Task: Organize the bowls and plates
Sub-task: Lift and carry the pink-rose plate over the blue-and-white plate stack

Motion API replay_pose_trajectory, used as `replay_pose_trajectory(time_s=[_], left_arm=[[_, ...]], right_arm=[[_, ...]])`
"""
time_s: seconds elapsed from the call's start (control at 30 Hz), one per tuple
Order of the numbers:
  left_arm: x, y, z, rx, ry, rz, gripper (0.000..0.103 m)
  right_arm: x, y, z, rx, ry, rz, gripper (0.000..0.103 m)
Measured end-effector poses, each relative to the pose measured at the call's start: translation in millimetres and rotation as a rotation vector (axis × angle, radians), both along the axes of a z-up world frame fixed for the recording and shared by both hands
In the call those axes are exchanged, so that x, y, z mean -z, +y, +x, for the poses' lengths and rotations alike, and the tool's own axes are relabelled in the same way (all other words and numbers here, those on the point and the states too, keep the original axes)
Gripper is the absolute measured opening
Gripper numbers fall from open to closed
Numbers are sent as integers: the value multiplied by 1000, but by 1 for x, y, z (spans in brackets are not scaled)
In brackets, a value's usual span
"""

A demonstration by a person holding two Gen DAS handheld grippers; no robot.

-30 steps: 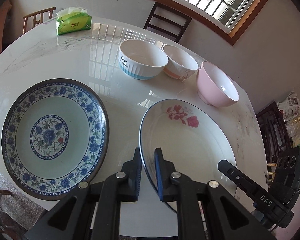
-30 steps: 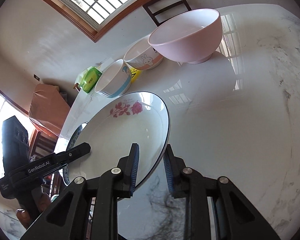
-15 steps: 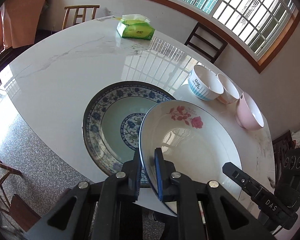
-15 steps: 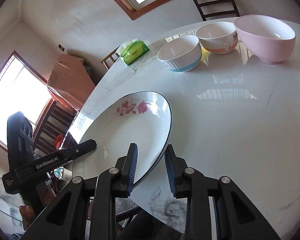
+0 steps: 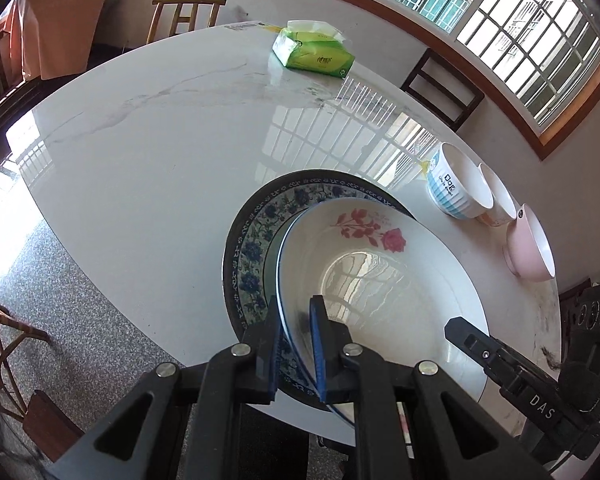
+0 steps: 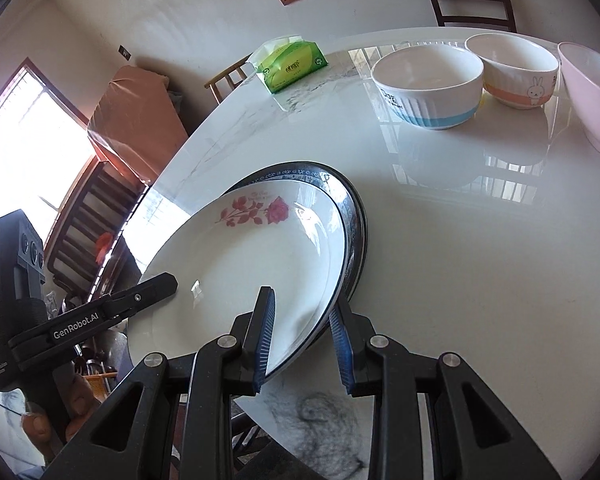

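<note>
A white rose plate [image 5: 380, 280] [image 6: 240, 264] hangs over the blue-patterned plate [image 5: 252, 240] [image 6: 352, 216], which lies on the white marble table [image 5: 160, 140]. My left gripper [image 5: 296, 344] is shut on the rose plate's near rim. My right gripper [image 6: 304, 340] stands around the opposite rim with its jaws spread and a gap at the right finger. A blue-striped bowl [image 5: 456, 188] [image 6: 428, 84], a rabbit bowl [image 5: 500, 204] [image 6: 512, 68] and a pink bowl [image 5: 532, 244] [image 6: 592, 96] stand in a row.
A green tissue pack [image 5: 312, 52] [image 6: 292, 64] lies at the table's far side. Wooden chairs [image 5: 444, 88] stand around the table. The table edge runs just under both grippers, with granite floor [image 5: 60, 300] below.
Both grippers carried the rose plate left, over the blue-patterned plate. The right gripper's jaws have widened off the rim.
</note>
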State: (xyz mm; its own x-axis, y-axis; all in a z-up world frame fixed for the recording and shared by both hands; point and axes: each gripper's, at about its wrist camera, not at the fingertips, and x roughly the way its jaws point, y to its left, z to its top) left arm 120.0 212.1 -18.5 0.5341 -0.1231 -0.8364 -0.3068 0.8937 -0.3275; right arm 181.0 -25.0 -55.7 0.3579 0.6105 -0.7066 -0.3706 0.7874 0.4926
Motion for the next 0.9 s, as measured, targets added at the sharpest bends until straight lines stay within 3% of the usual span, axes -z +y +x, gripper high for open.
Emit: replay_pose_trajectory(time_s=[0.9], left_arm=[[19,15,14,-5,6,6,13]], right_arm=[[9,25,7,-7,-8,-67,28]])
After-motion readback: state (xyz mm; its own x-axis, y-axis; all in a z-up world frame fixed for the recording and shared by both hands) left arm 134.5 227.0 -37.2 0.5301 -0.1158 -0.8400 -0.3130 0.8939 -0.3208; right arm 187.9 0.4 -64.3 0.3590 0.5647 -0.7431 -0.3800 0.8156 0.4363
